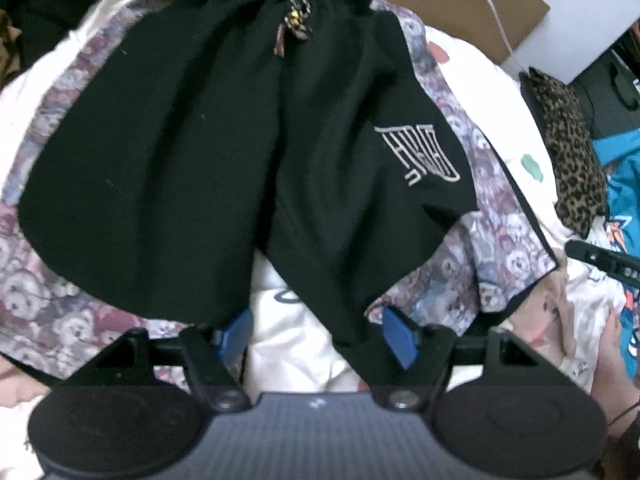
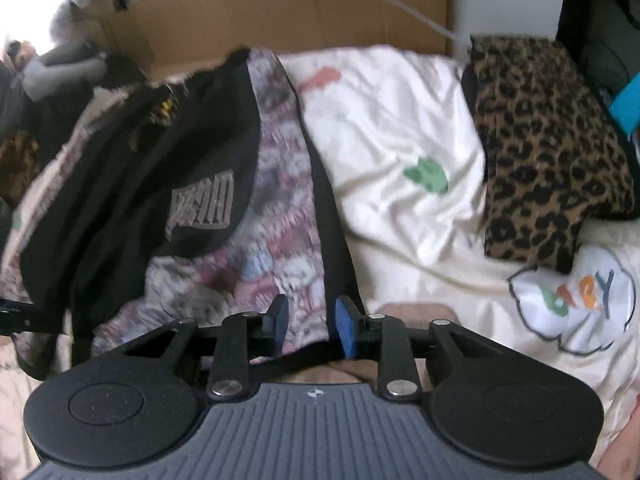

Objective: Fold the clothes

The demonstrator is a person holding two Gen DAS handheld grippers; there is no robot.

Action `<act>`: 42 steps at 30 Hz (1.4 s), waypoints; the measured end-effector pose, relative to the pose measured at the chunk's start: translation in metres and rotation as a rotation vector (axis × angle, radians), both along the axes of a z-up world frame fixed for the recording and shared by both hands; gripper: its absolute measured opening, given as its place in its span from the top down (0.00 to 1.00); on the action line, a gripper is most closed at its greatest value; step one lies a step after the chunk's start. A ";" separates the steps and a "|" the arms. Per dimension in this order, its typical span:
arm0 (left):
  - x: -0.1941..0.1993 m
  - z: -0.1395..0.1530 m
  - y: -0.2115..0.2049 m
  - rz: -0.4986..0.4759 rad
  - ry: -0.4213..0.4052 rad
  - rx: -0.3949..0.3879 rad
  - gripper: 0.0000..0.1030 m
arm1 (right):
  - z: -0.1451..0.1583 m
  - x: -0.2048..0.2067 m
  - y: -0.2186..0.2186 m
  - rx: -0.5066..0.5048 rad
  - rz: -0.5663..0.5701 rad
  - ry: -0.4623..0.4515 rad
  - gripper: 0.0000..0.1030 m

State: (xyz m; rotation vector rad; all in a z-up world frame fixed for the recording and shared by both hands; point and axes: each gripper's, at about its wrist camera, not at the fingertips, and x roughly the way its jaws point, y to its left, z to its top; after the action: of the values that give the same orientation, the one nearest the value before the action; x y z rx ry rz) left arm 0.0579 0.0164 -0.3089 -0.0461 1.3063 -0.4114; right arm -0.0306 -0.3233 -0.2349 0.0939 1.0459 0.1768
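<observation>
Black shorts [image 1: 208, 140] with a white logo [image 1: 420, 152] lie spread flat, waistband at the far side, on a bear-print cloth [image 1: 452, 276] with black trim. My left gripper [image 1: 318, 336] is open at the near edge. The tip of the shorts' right leg hangs between its blue pads [image 1: 400, 336], touching neither. In the right wrist view the shorts [image 2: 132, 184] are at the left. My right gripper [image 2: 312, 322] is open but narrow, with the near right corner of the bear-print cloth [image 2: 280, 208] between its fingers.
Everything rests on a white bed sheet [image 2: 400, 140] with small coloured prints. A folded leopard-print garment [image 2: 548, 152] lies at the right, blue fabric [image 1: 624, 184] beside it. A cardboard sheet [image 2: 280, 12] and a white cable stand behind. Dark clothes are piled at the far left.
</observation>
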 end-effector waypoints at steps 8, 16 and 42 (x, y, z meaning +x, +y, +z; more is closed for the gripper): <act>-0.003 -0.017 0.003 0.009 0.029 -0.042 0.36 | -0.027 0.006 0.002 -0.023 -0.016 0.031 0.51; -0.008 -0.026 -0.002 -0.021 0.044 -0.066 0.39 | -0.043 0.010 0.002 -0.035 -0.018 0.053 0.82; -0.007 -0.061 0.004 0.058 0.247 -0.311 0.96 | -0.007 0.019 -0.049 -0.166 -0.143 -0.005 0.95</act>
State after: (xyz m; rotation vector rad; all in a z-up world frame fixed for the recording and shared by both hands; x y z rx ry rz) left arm 0.0512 0.0208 -0.3697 -0.4059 1.4690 -0.5694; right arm -0.0116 -0.3725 -0.2417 0.0176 1.0409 -0.0399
